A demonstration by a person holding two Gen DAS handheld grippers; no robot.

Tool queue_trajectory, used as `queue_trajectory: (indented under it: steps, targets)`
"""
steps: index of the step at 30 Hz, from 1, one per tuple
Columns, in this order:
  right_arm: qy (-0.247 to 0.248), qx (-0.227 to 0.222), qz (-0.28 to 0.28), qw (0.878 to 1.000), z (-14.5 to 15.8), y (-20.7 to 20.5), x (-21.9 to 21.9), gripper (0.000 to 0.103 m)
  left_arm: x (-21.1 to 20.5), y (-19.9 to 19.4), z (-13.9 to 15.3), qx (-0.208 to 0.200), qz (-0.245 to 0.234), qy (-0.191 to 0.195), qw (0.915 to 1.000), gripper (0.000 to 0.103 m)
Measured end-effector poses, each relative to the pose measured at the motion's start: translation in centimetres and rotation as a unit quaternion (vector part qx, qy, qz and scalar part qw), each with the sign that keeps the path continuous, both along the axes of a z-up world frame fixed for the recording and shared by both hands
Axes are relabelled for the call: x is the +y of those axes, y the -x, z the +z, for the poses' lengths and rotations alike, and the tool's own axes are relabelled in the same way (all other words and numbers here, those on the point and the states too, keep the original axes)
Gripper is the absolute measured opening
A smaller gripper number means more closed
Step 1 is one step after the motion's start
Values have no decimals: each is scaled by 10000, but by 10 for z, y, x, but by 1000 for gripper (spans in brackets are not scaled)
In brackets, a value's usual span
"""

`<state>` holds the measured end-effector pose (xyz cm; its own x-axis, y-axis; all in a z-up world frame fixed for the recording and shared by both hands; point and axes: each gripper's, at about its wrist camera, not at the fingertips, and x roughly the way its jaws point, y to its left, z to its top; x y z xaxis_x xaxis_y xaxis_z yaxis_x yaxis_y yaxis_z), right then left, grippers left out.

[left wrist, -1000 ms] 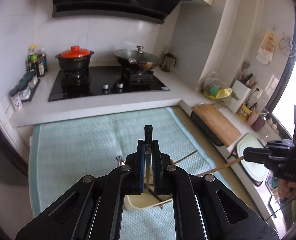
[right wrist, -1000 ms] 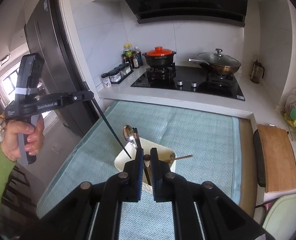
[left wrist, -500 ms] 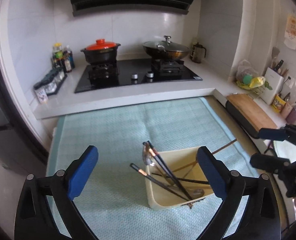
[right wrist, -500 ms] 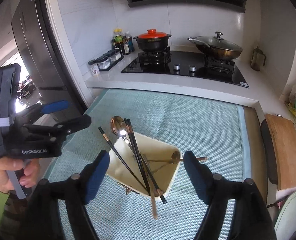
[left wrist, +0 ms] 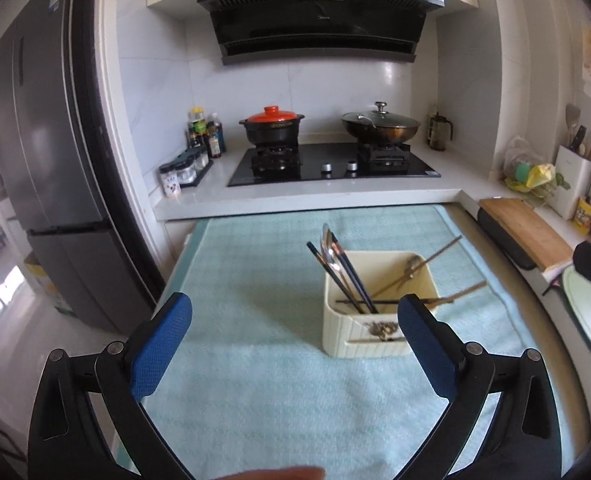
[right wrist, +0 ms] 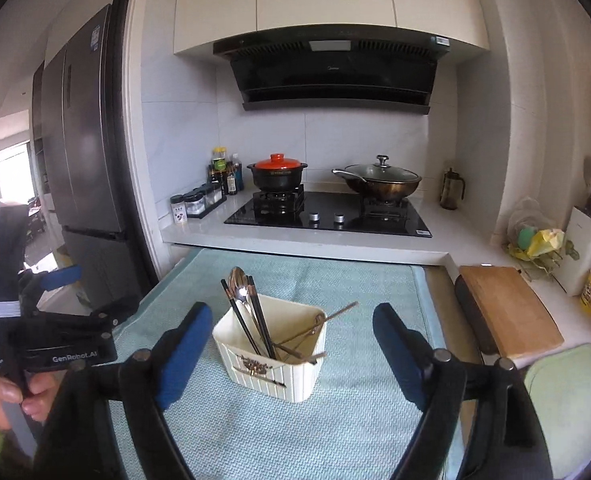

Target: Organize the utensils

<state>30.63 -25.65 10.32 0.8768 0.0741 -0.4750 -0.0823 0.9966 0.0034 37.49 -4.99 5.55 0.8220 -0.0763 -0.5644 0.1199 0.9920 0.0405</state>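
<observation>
The cream utensil holder (right wrist: 271, 354) stood on the pale green mat (right wrist: 335, 432) in front of the stove counter, and inside it leaned the black chopsticks (right wrist: 251, 320), a metal spoon (right wrist: 237, 280) and brown wooden chopsticks (right wrist: 323, 320), their ends propped on the rim, probably because the box is too shallow for them to stand upright. The left gripper (left wrist: 295, 344) hung back from the holder with its blue pads (left wrist: 159, 344) spread wide and nothing between them. The right gripper (right wrist: 291, 356) was opening its jaws, framing the holder without touching it. A second earlier both grippers were clamped shut just over the holder, each on a chopstick; now those pieces lay in the box, and both grippers had drawn away, so the sorting looked finished.
</observation>
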Motion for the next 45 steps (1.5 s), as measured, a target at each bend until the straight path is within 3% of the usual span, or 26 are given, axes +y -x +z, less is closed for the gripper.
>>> queue_trajectory:
  steps: [3,10,14,45]
  targets:
    - [41,222,-115,9997,-15,27,7,84,9,39,-4,56,41,282,9996,102]
    - [-138,376,-256,9989,-32,84,21,85,16,106,-9,-66,303,-40,9995,103]
    - [-230,346,-248,9988,-28,105,29,85,26,125,-10,0,347,45,9994,103]
    - [-33,264,-119,9996,-21,131,49,85,42,144,-8,134,549,230,9981,103]
